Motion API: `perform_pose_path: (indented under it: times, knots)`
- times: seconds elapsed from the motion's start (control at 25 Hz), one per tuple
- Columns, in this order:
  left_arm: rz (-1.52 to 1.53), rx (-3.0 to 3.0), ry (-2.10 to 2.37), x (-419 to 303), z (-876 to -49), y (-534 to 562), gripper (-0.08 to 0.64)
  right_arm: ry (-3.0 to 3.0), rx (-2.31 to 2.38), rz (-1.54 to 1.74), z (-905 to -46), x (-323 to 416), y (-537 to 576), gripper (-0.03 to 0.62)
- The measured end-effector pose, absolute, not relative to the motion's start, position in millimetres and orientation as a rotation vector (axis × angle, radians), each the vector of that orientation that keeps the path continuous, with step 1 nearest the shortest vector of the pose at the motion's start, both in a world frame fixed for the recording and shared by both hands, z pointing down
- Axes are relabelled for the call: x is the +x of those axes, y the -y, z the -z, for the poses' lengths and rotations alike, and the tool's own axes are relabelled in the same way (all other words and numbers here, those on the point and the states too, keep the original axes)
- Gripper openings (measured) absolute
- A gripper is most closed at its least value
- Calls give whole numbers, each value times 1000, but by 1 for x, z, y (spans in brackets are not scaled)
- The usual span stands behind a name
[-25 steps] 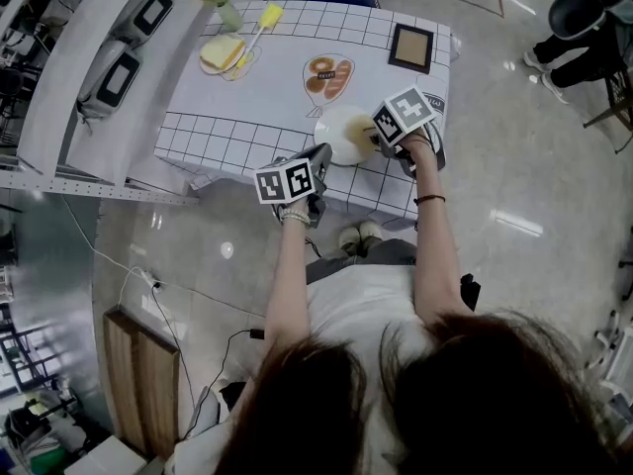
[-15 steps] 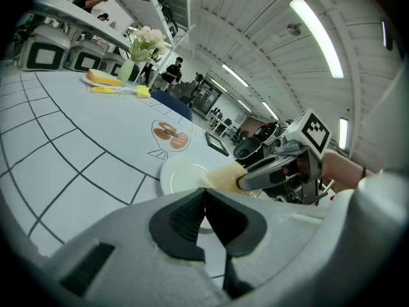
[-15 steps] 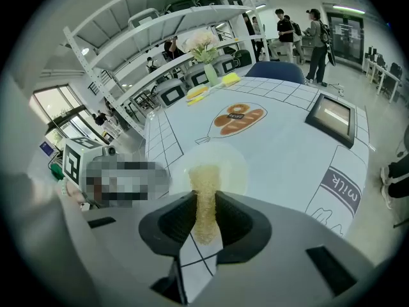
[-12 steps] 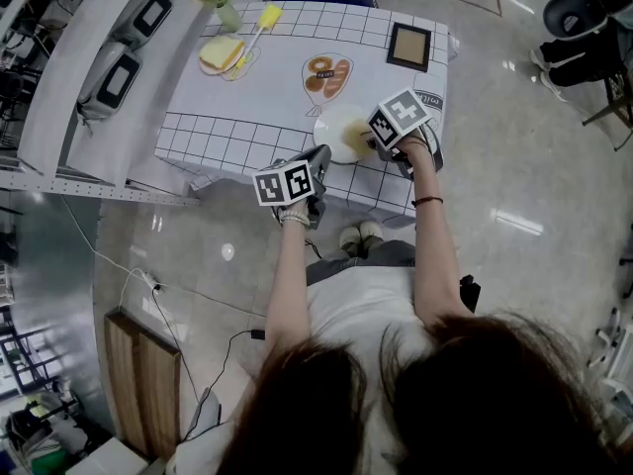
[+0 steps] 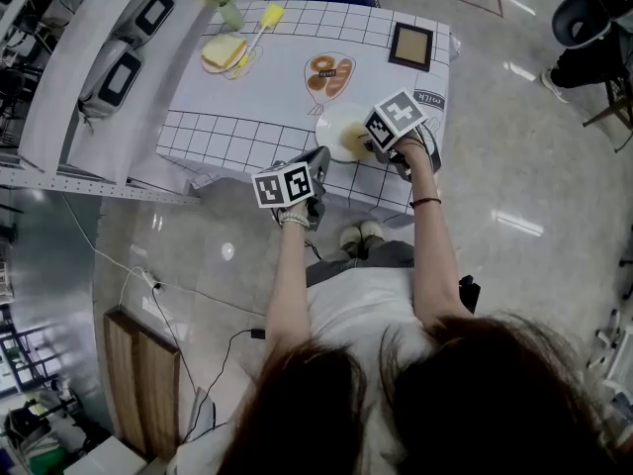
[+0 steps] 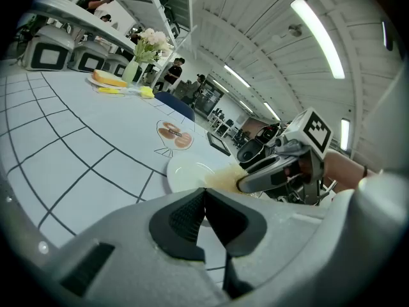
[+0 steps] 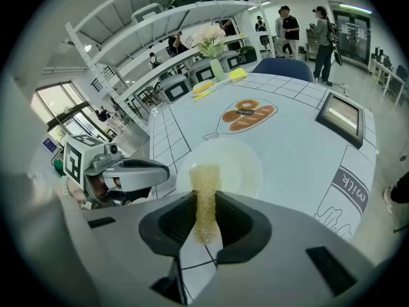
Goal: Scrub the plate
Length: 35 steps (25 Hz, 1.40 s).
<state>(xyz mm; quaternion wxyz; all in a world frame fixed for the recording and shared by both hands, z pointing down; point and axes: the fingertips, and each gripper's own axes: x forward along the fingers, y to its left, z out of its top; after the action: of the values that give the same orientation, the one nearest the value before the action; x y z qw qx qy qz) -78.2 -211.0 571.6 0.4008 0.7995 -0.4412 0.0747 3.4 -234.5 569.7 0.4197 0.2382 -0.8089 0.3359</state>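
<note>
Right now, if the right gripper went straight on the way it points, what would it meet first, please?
The plate: the sponge clamped in the right gripper reaches over its near rim, likely touching, though contact is hard to confirm.

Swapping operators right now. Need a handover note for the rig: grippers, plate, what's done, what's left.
Left gripper: shut, empty, at the table's front edge, left of the plate.
Right gripper: shut on the yellow scrub pad, with the pad's tip at the near part of the white plate.
The plate lies flat on the gridded tablecloth near the front edge, and nothing steadies it.
Done: the pad is gripped and at the plate.
Left: scrub across the plate. How much has been scrubbed cannot be told.
</note>
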Motion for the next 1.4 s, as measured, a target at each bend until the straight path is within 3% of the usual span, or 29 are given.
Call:
perform_pose_path:
  times: [1.4]
  knots:
    - [-187,1995,1164,-101,-576,205,11,2048,479,-790,-575,-43,231,78]
